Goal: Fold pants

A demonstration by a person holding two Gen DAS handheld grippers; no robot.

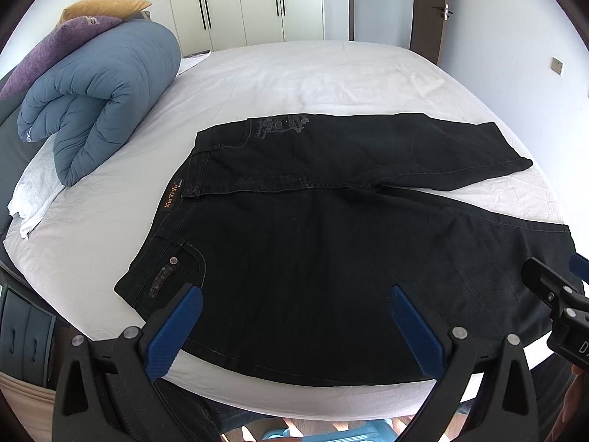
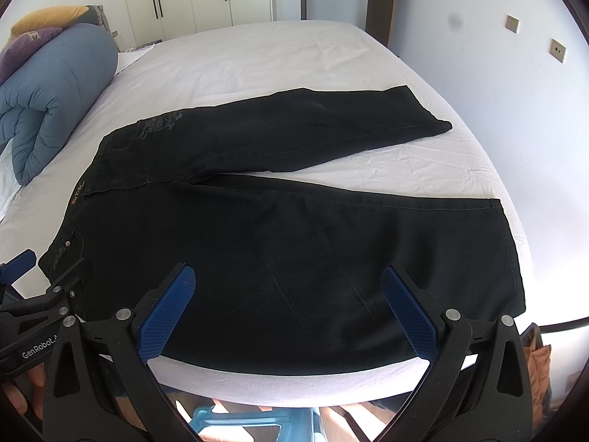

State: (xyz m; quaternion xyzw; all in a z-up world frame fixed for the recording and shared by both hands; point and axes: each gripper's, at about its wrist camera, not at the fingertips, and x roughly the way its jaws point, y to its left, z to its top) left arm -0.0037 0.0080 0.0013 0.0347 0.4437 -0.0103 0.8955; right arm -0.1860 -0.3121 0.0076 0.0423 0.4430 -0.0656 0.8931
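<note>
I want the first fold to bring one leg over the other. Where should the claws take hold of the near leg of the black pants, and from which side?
Grip the near leg along its outer edge at the bed's front, probably: left claw near the waistband pocket, right claw toward the hem. The legs lie flat and splayed, so that free edge is nearest and lifts over easily.

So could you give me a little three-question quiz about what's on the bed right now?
1. True or false: the black pants lie spread flat on the white bed, legs apart.
2. What sits at the bed's left end? A) rolled blue duvet B) suitcase C) laundry basket
3. Fill in: the left gripper and the right gripper are both ____, holding nothing.

Key: 1 true; 2 A; 3 open.
</note>
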